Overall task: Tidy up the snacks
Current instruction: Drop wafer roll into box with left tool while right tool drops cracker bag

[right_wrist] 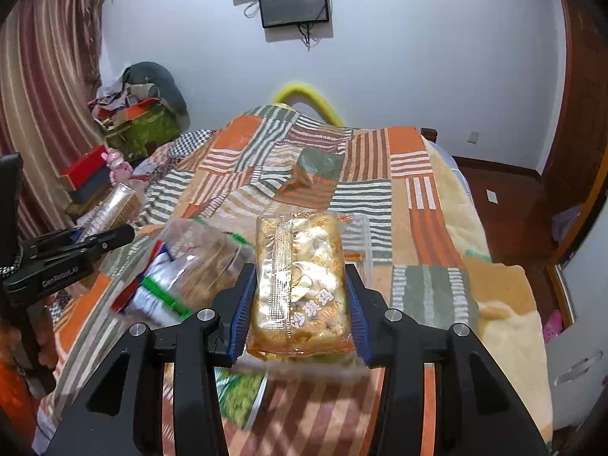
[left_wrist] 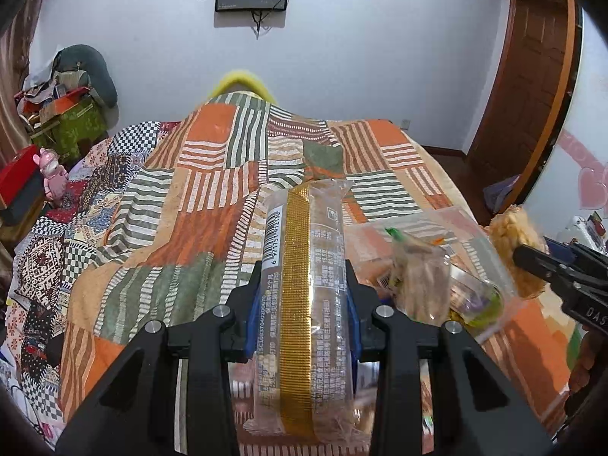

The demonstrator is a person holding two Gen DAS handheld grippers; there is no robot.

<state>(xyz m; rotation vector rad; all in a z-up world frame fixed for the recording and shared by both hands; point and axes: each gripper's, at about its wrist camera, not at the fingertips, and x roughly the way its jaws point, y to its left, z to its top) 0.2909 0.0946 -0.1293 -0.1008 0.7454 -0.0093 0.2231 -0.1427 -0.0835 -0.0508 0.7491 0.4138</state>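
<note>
Squarely between claw pads: sachima pack

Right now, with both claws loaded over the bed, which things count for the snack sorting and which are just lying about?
Job:
- clear packet with gold strip, gripped in the left claw
- golden snack cake packet, gripped in the right claw
- clear bag of snacks on the bedspread

Lying about:
- pink toy figure
- red box
- wall screen

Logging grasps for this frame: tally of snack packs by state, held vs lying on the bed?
Held: 2 (gold-strip pack in left gripper, yellow pack in right gripper)
On the bed: at least 2 (clear bag, green pack)
Total: at least 4
</note>
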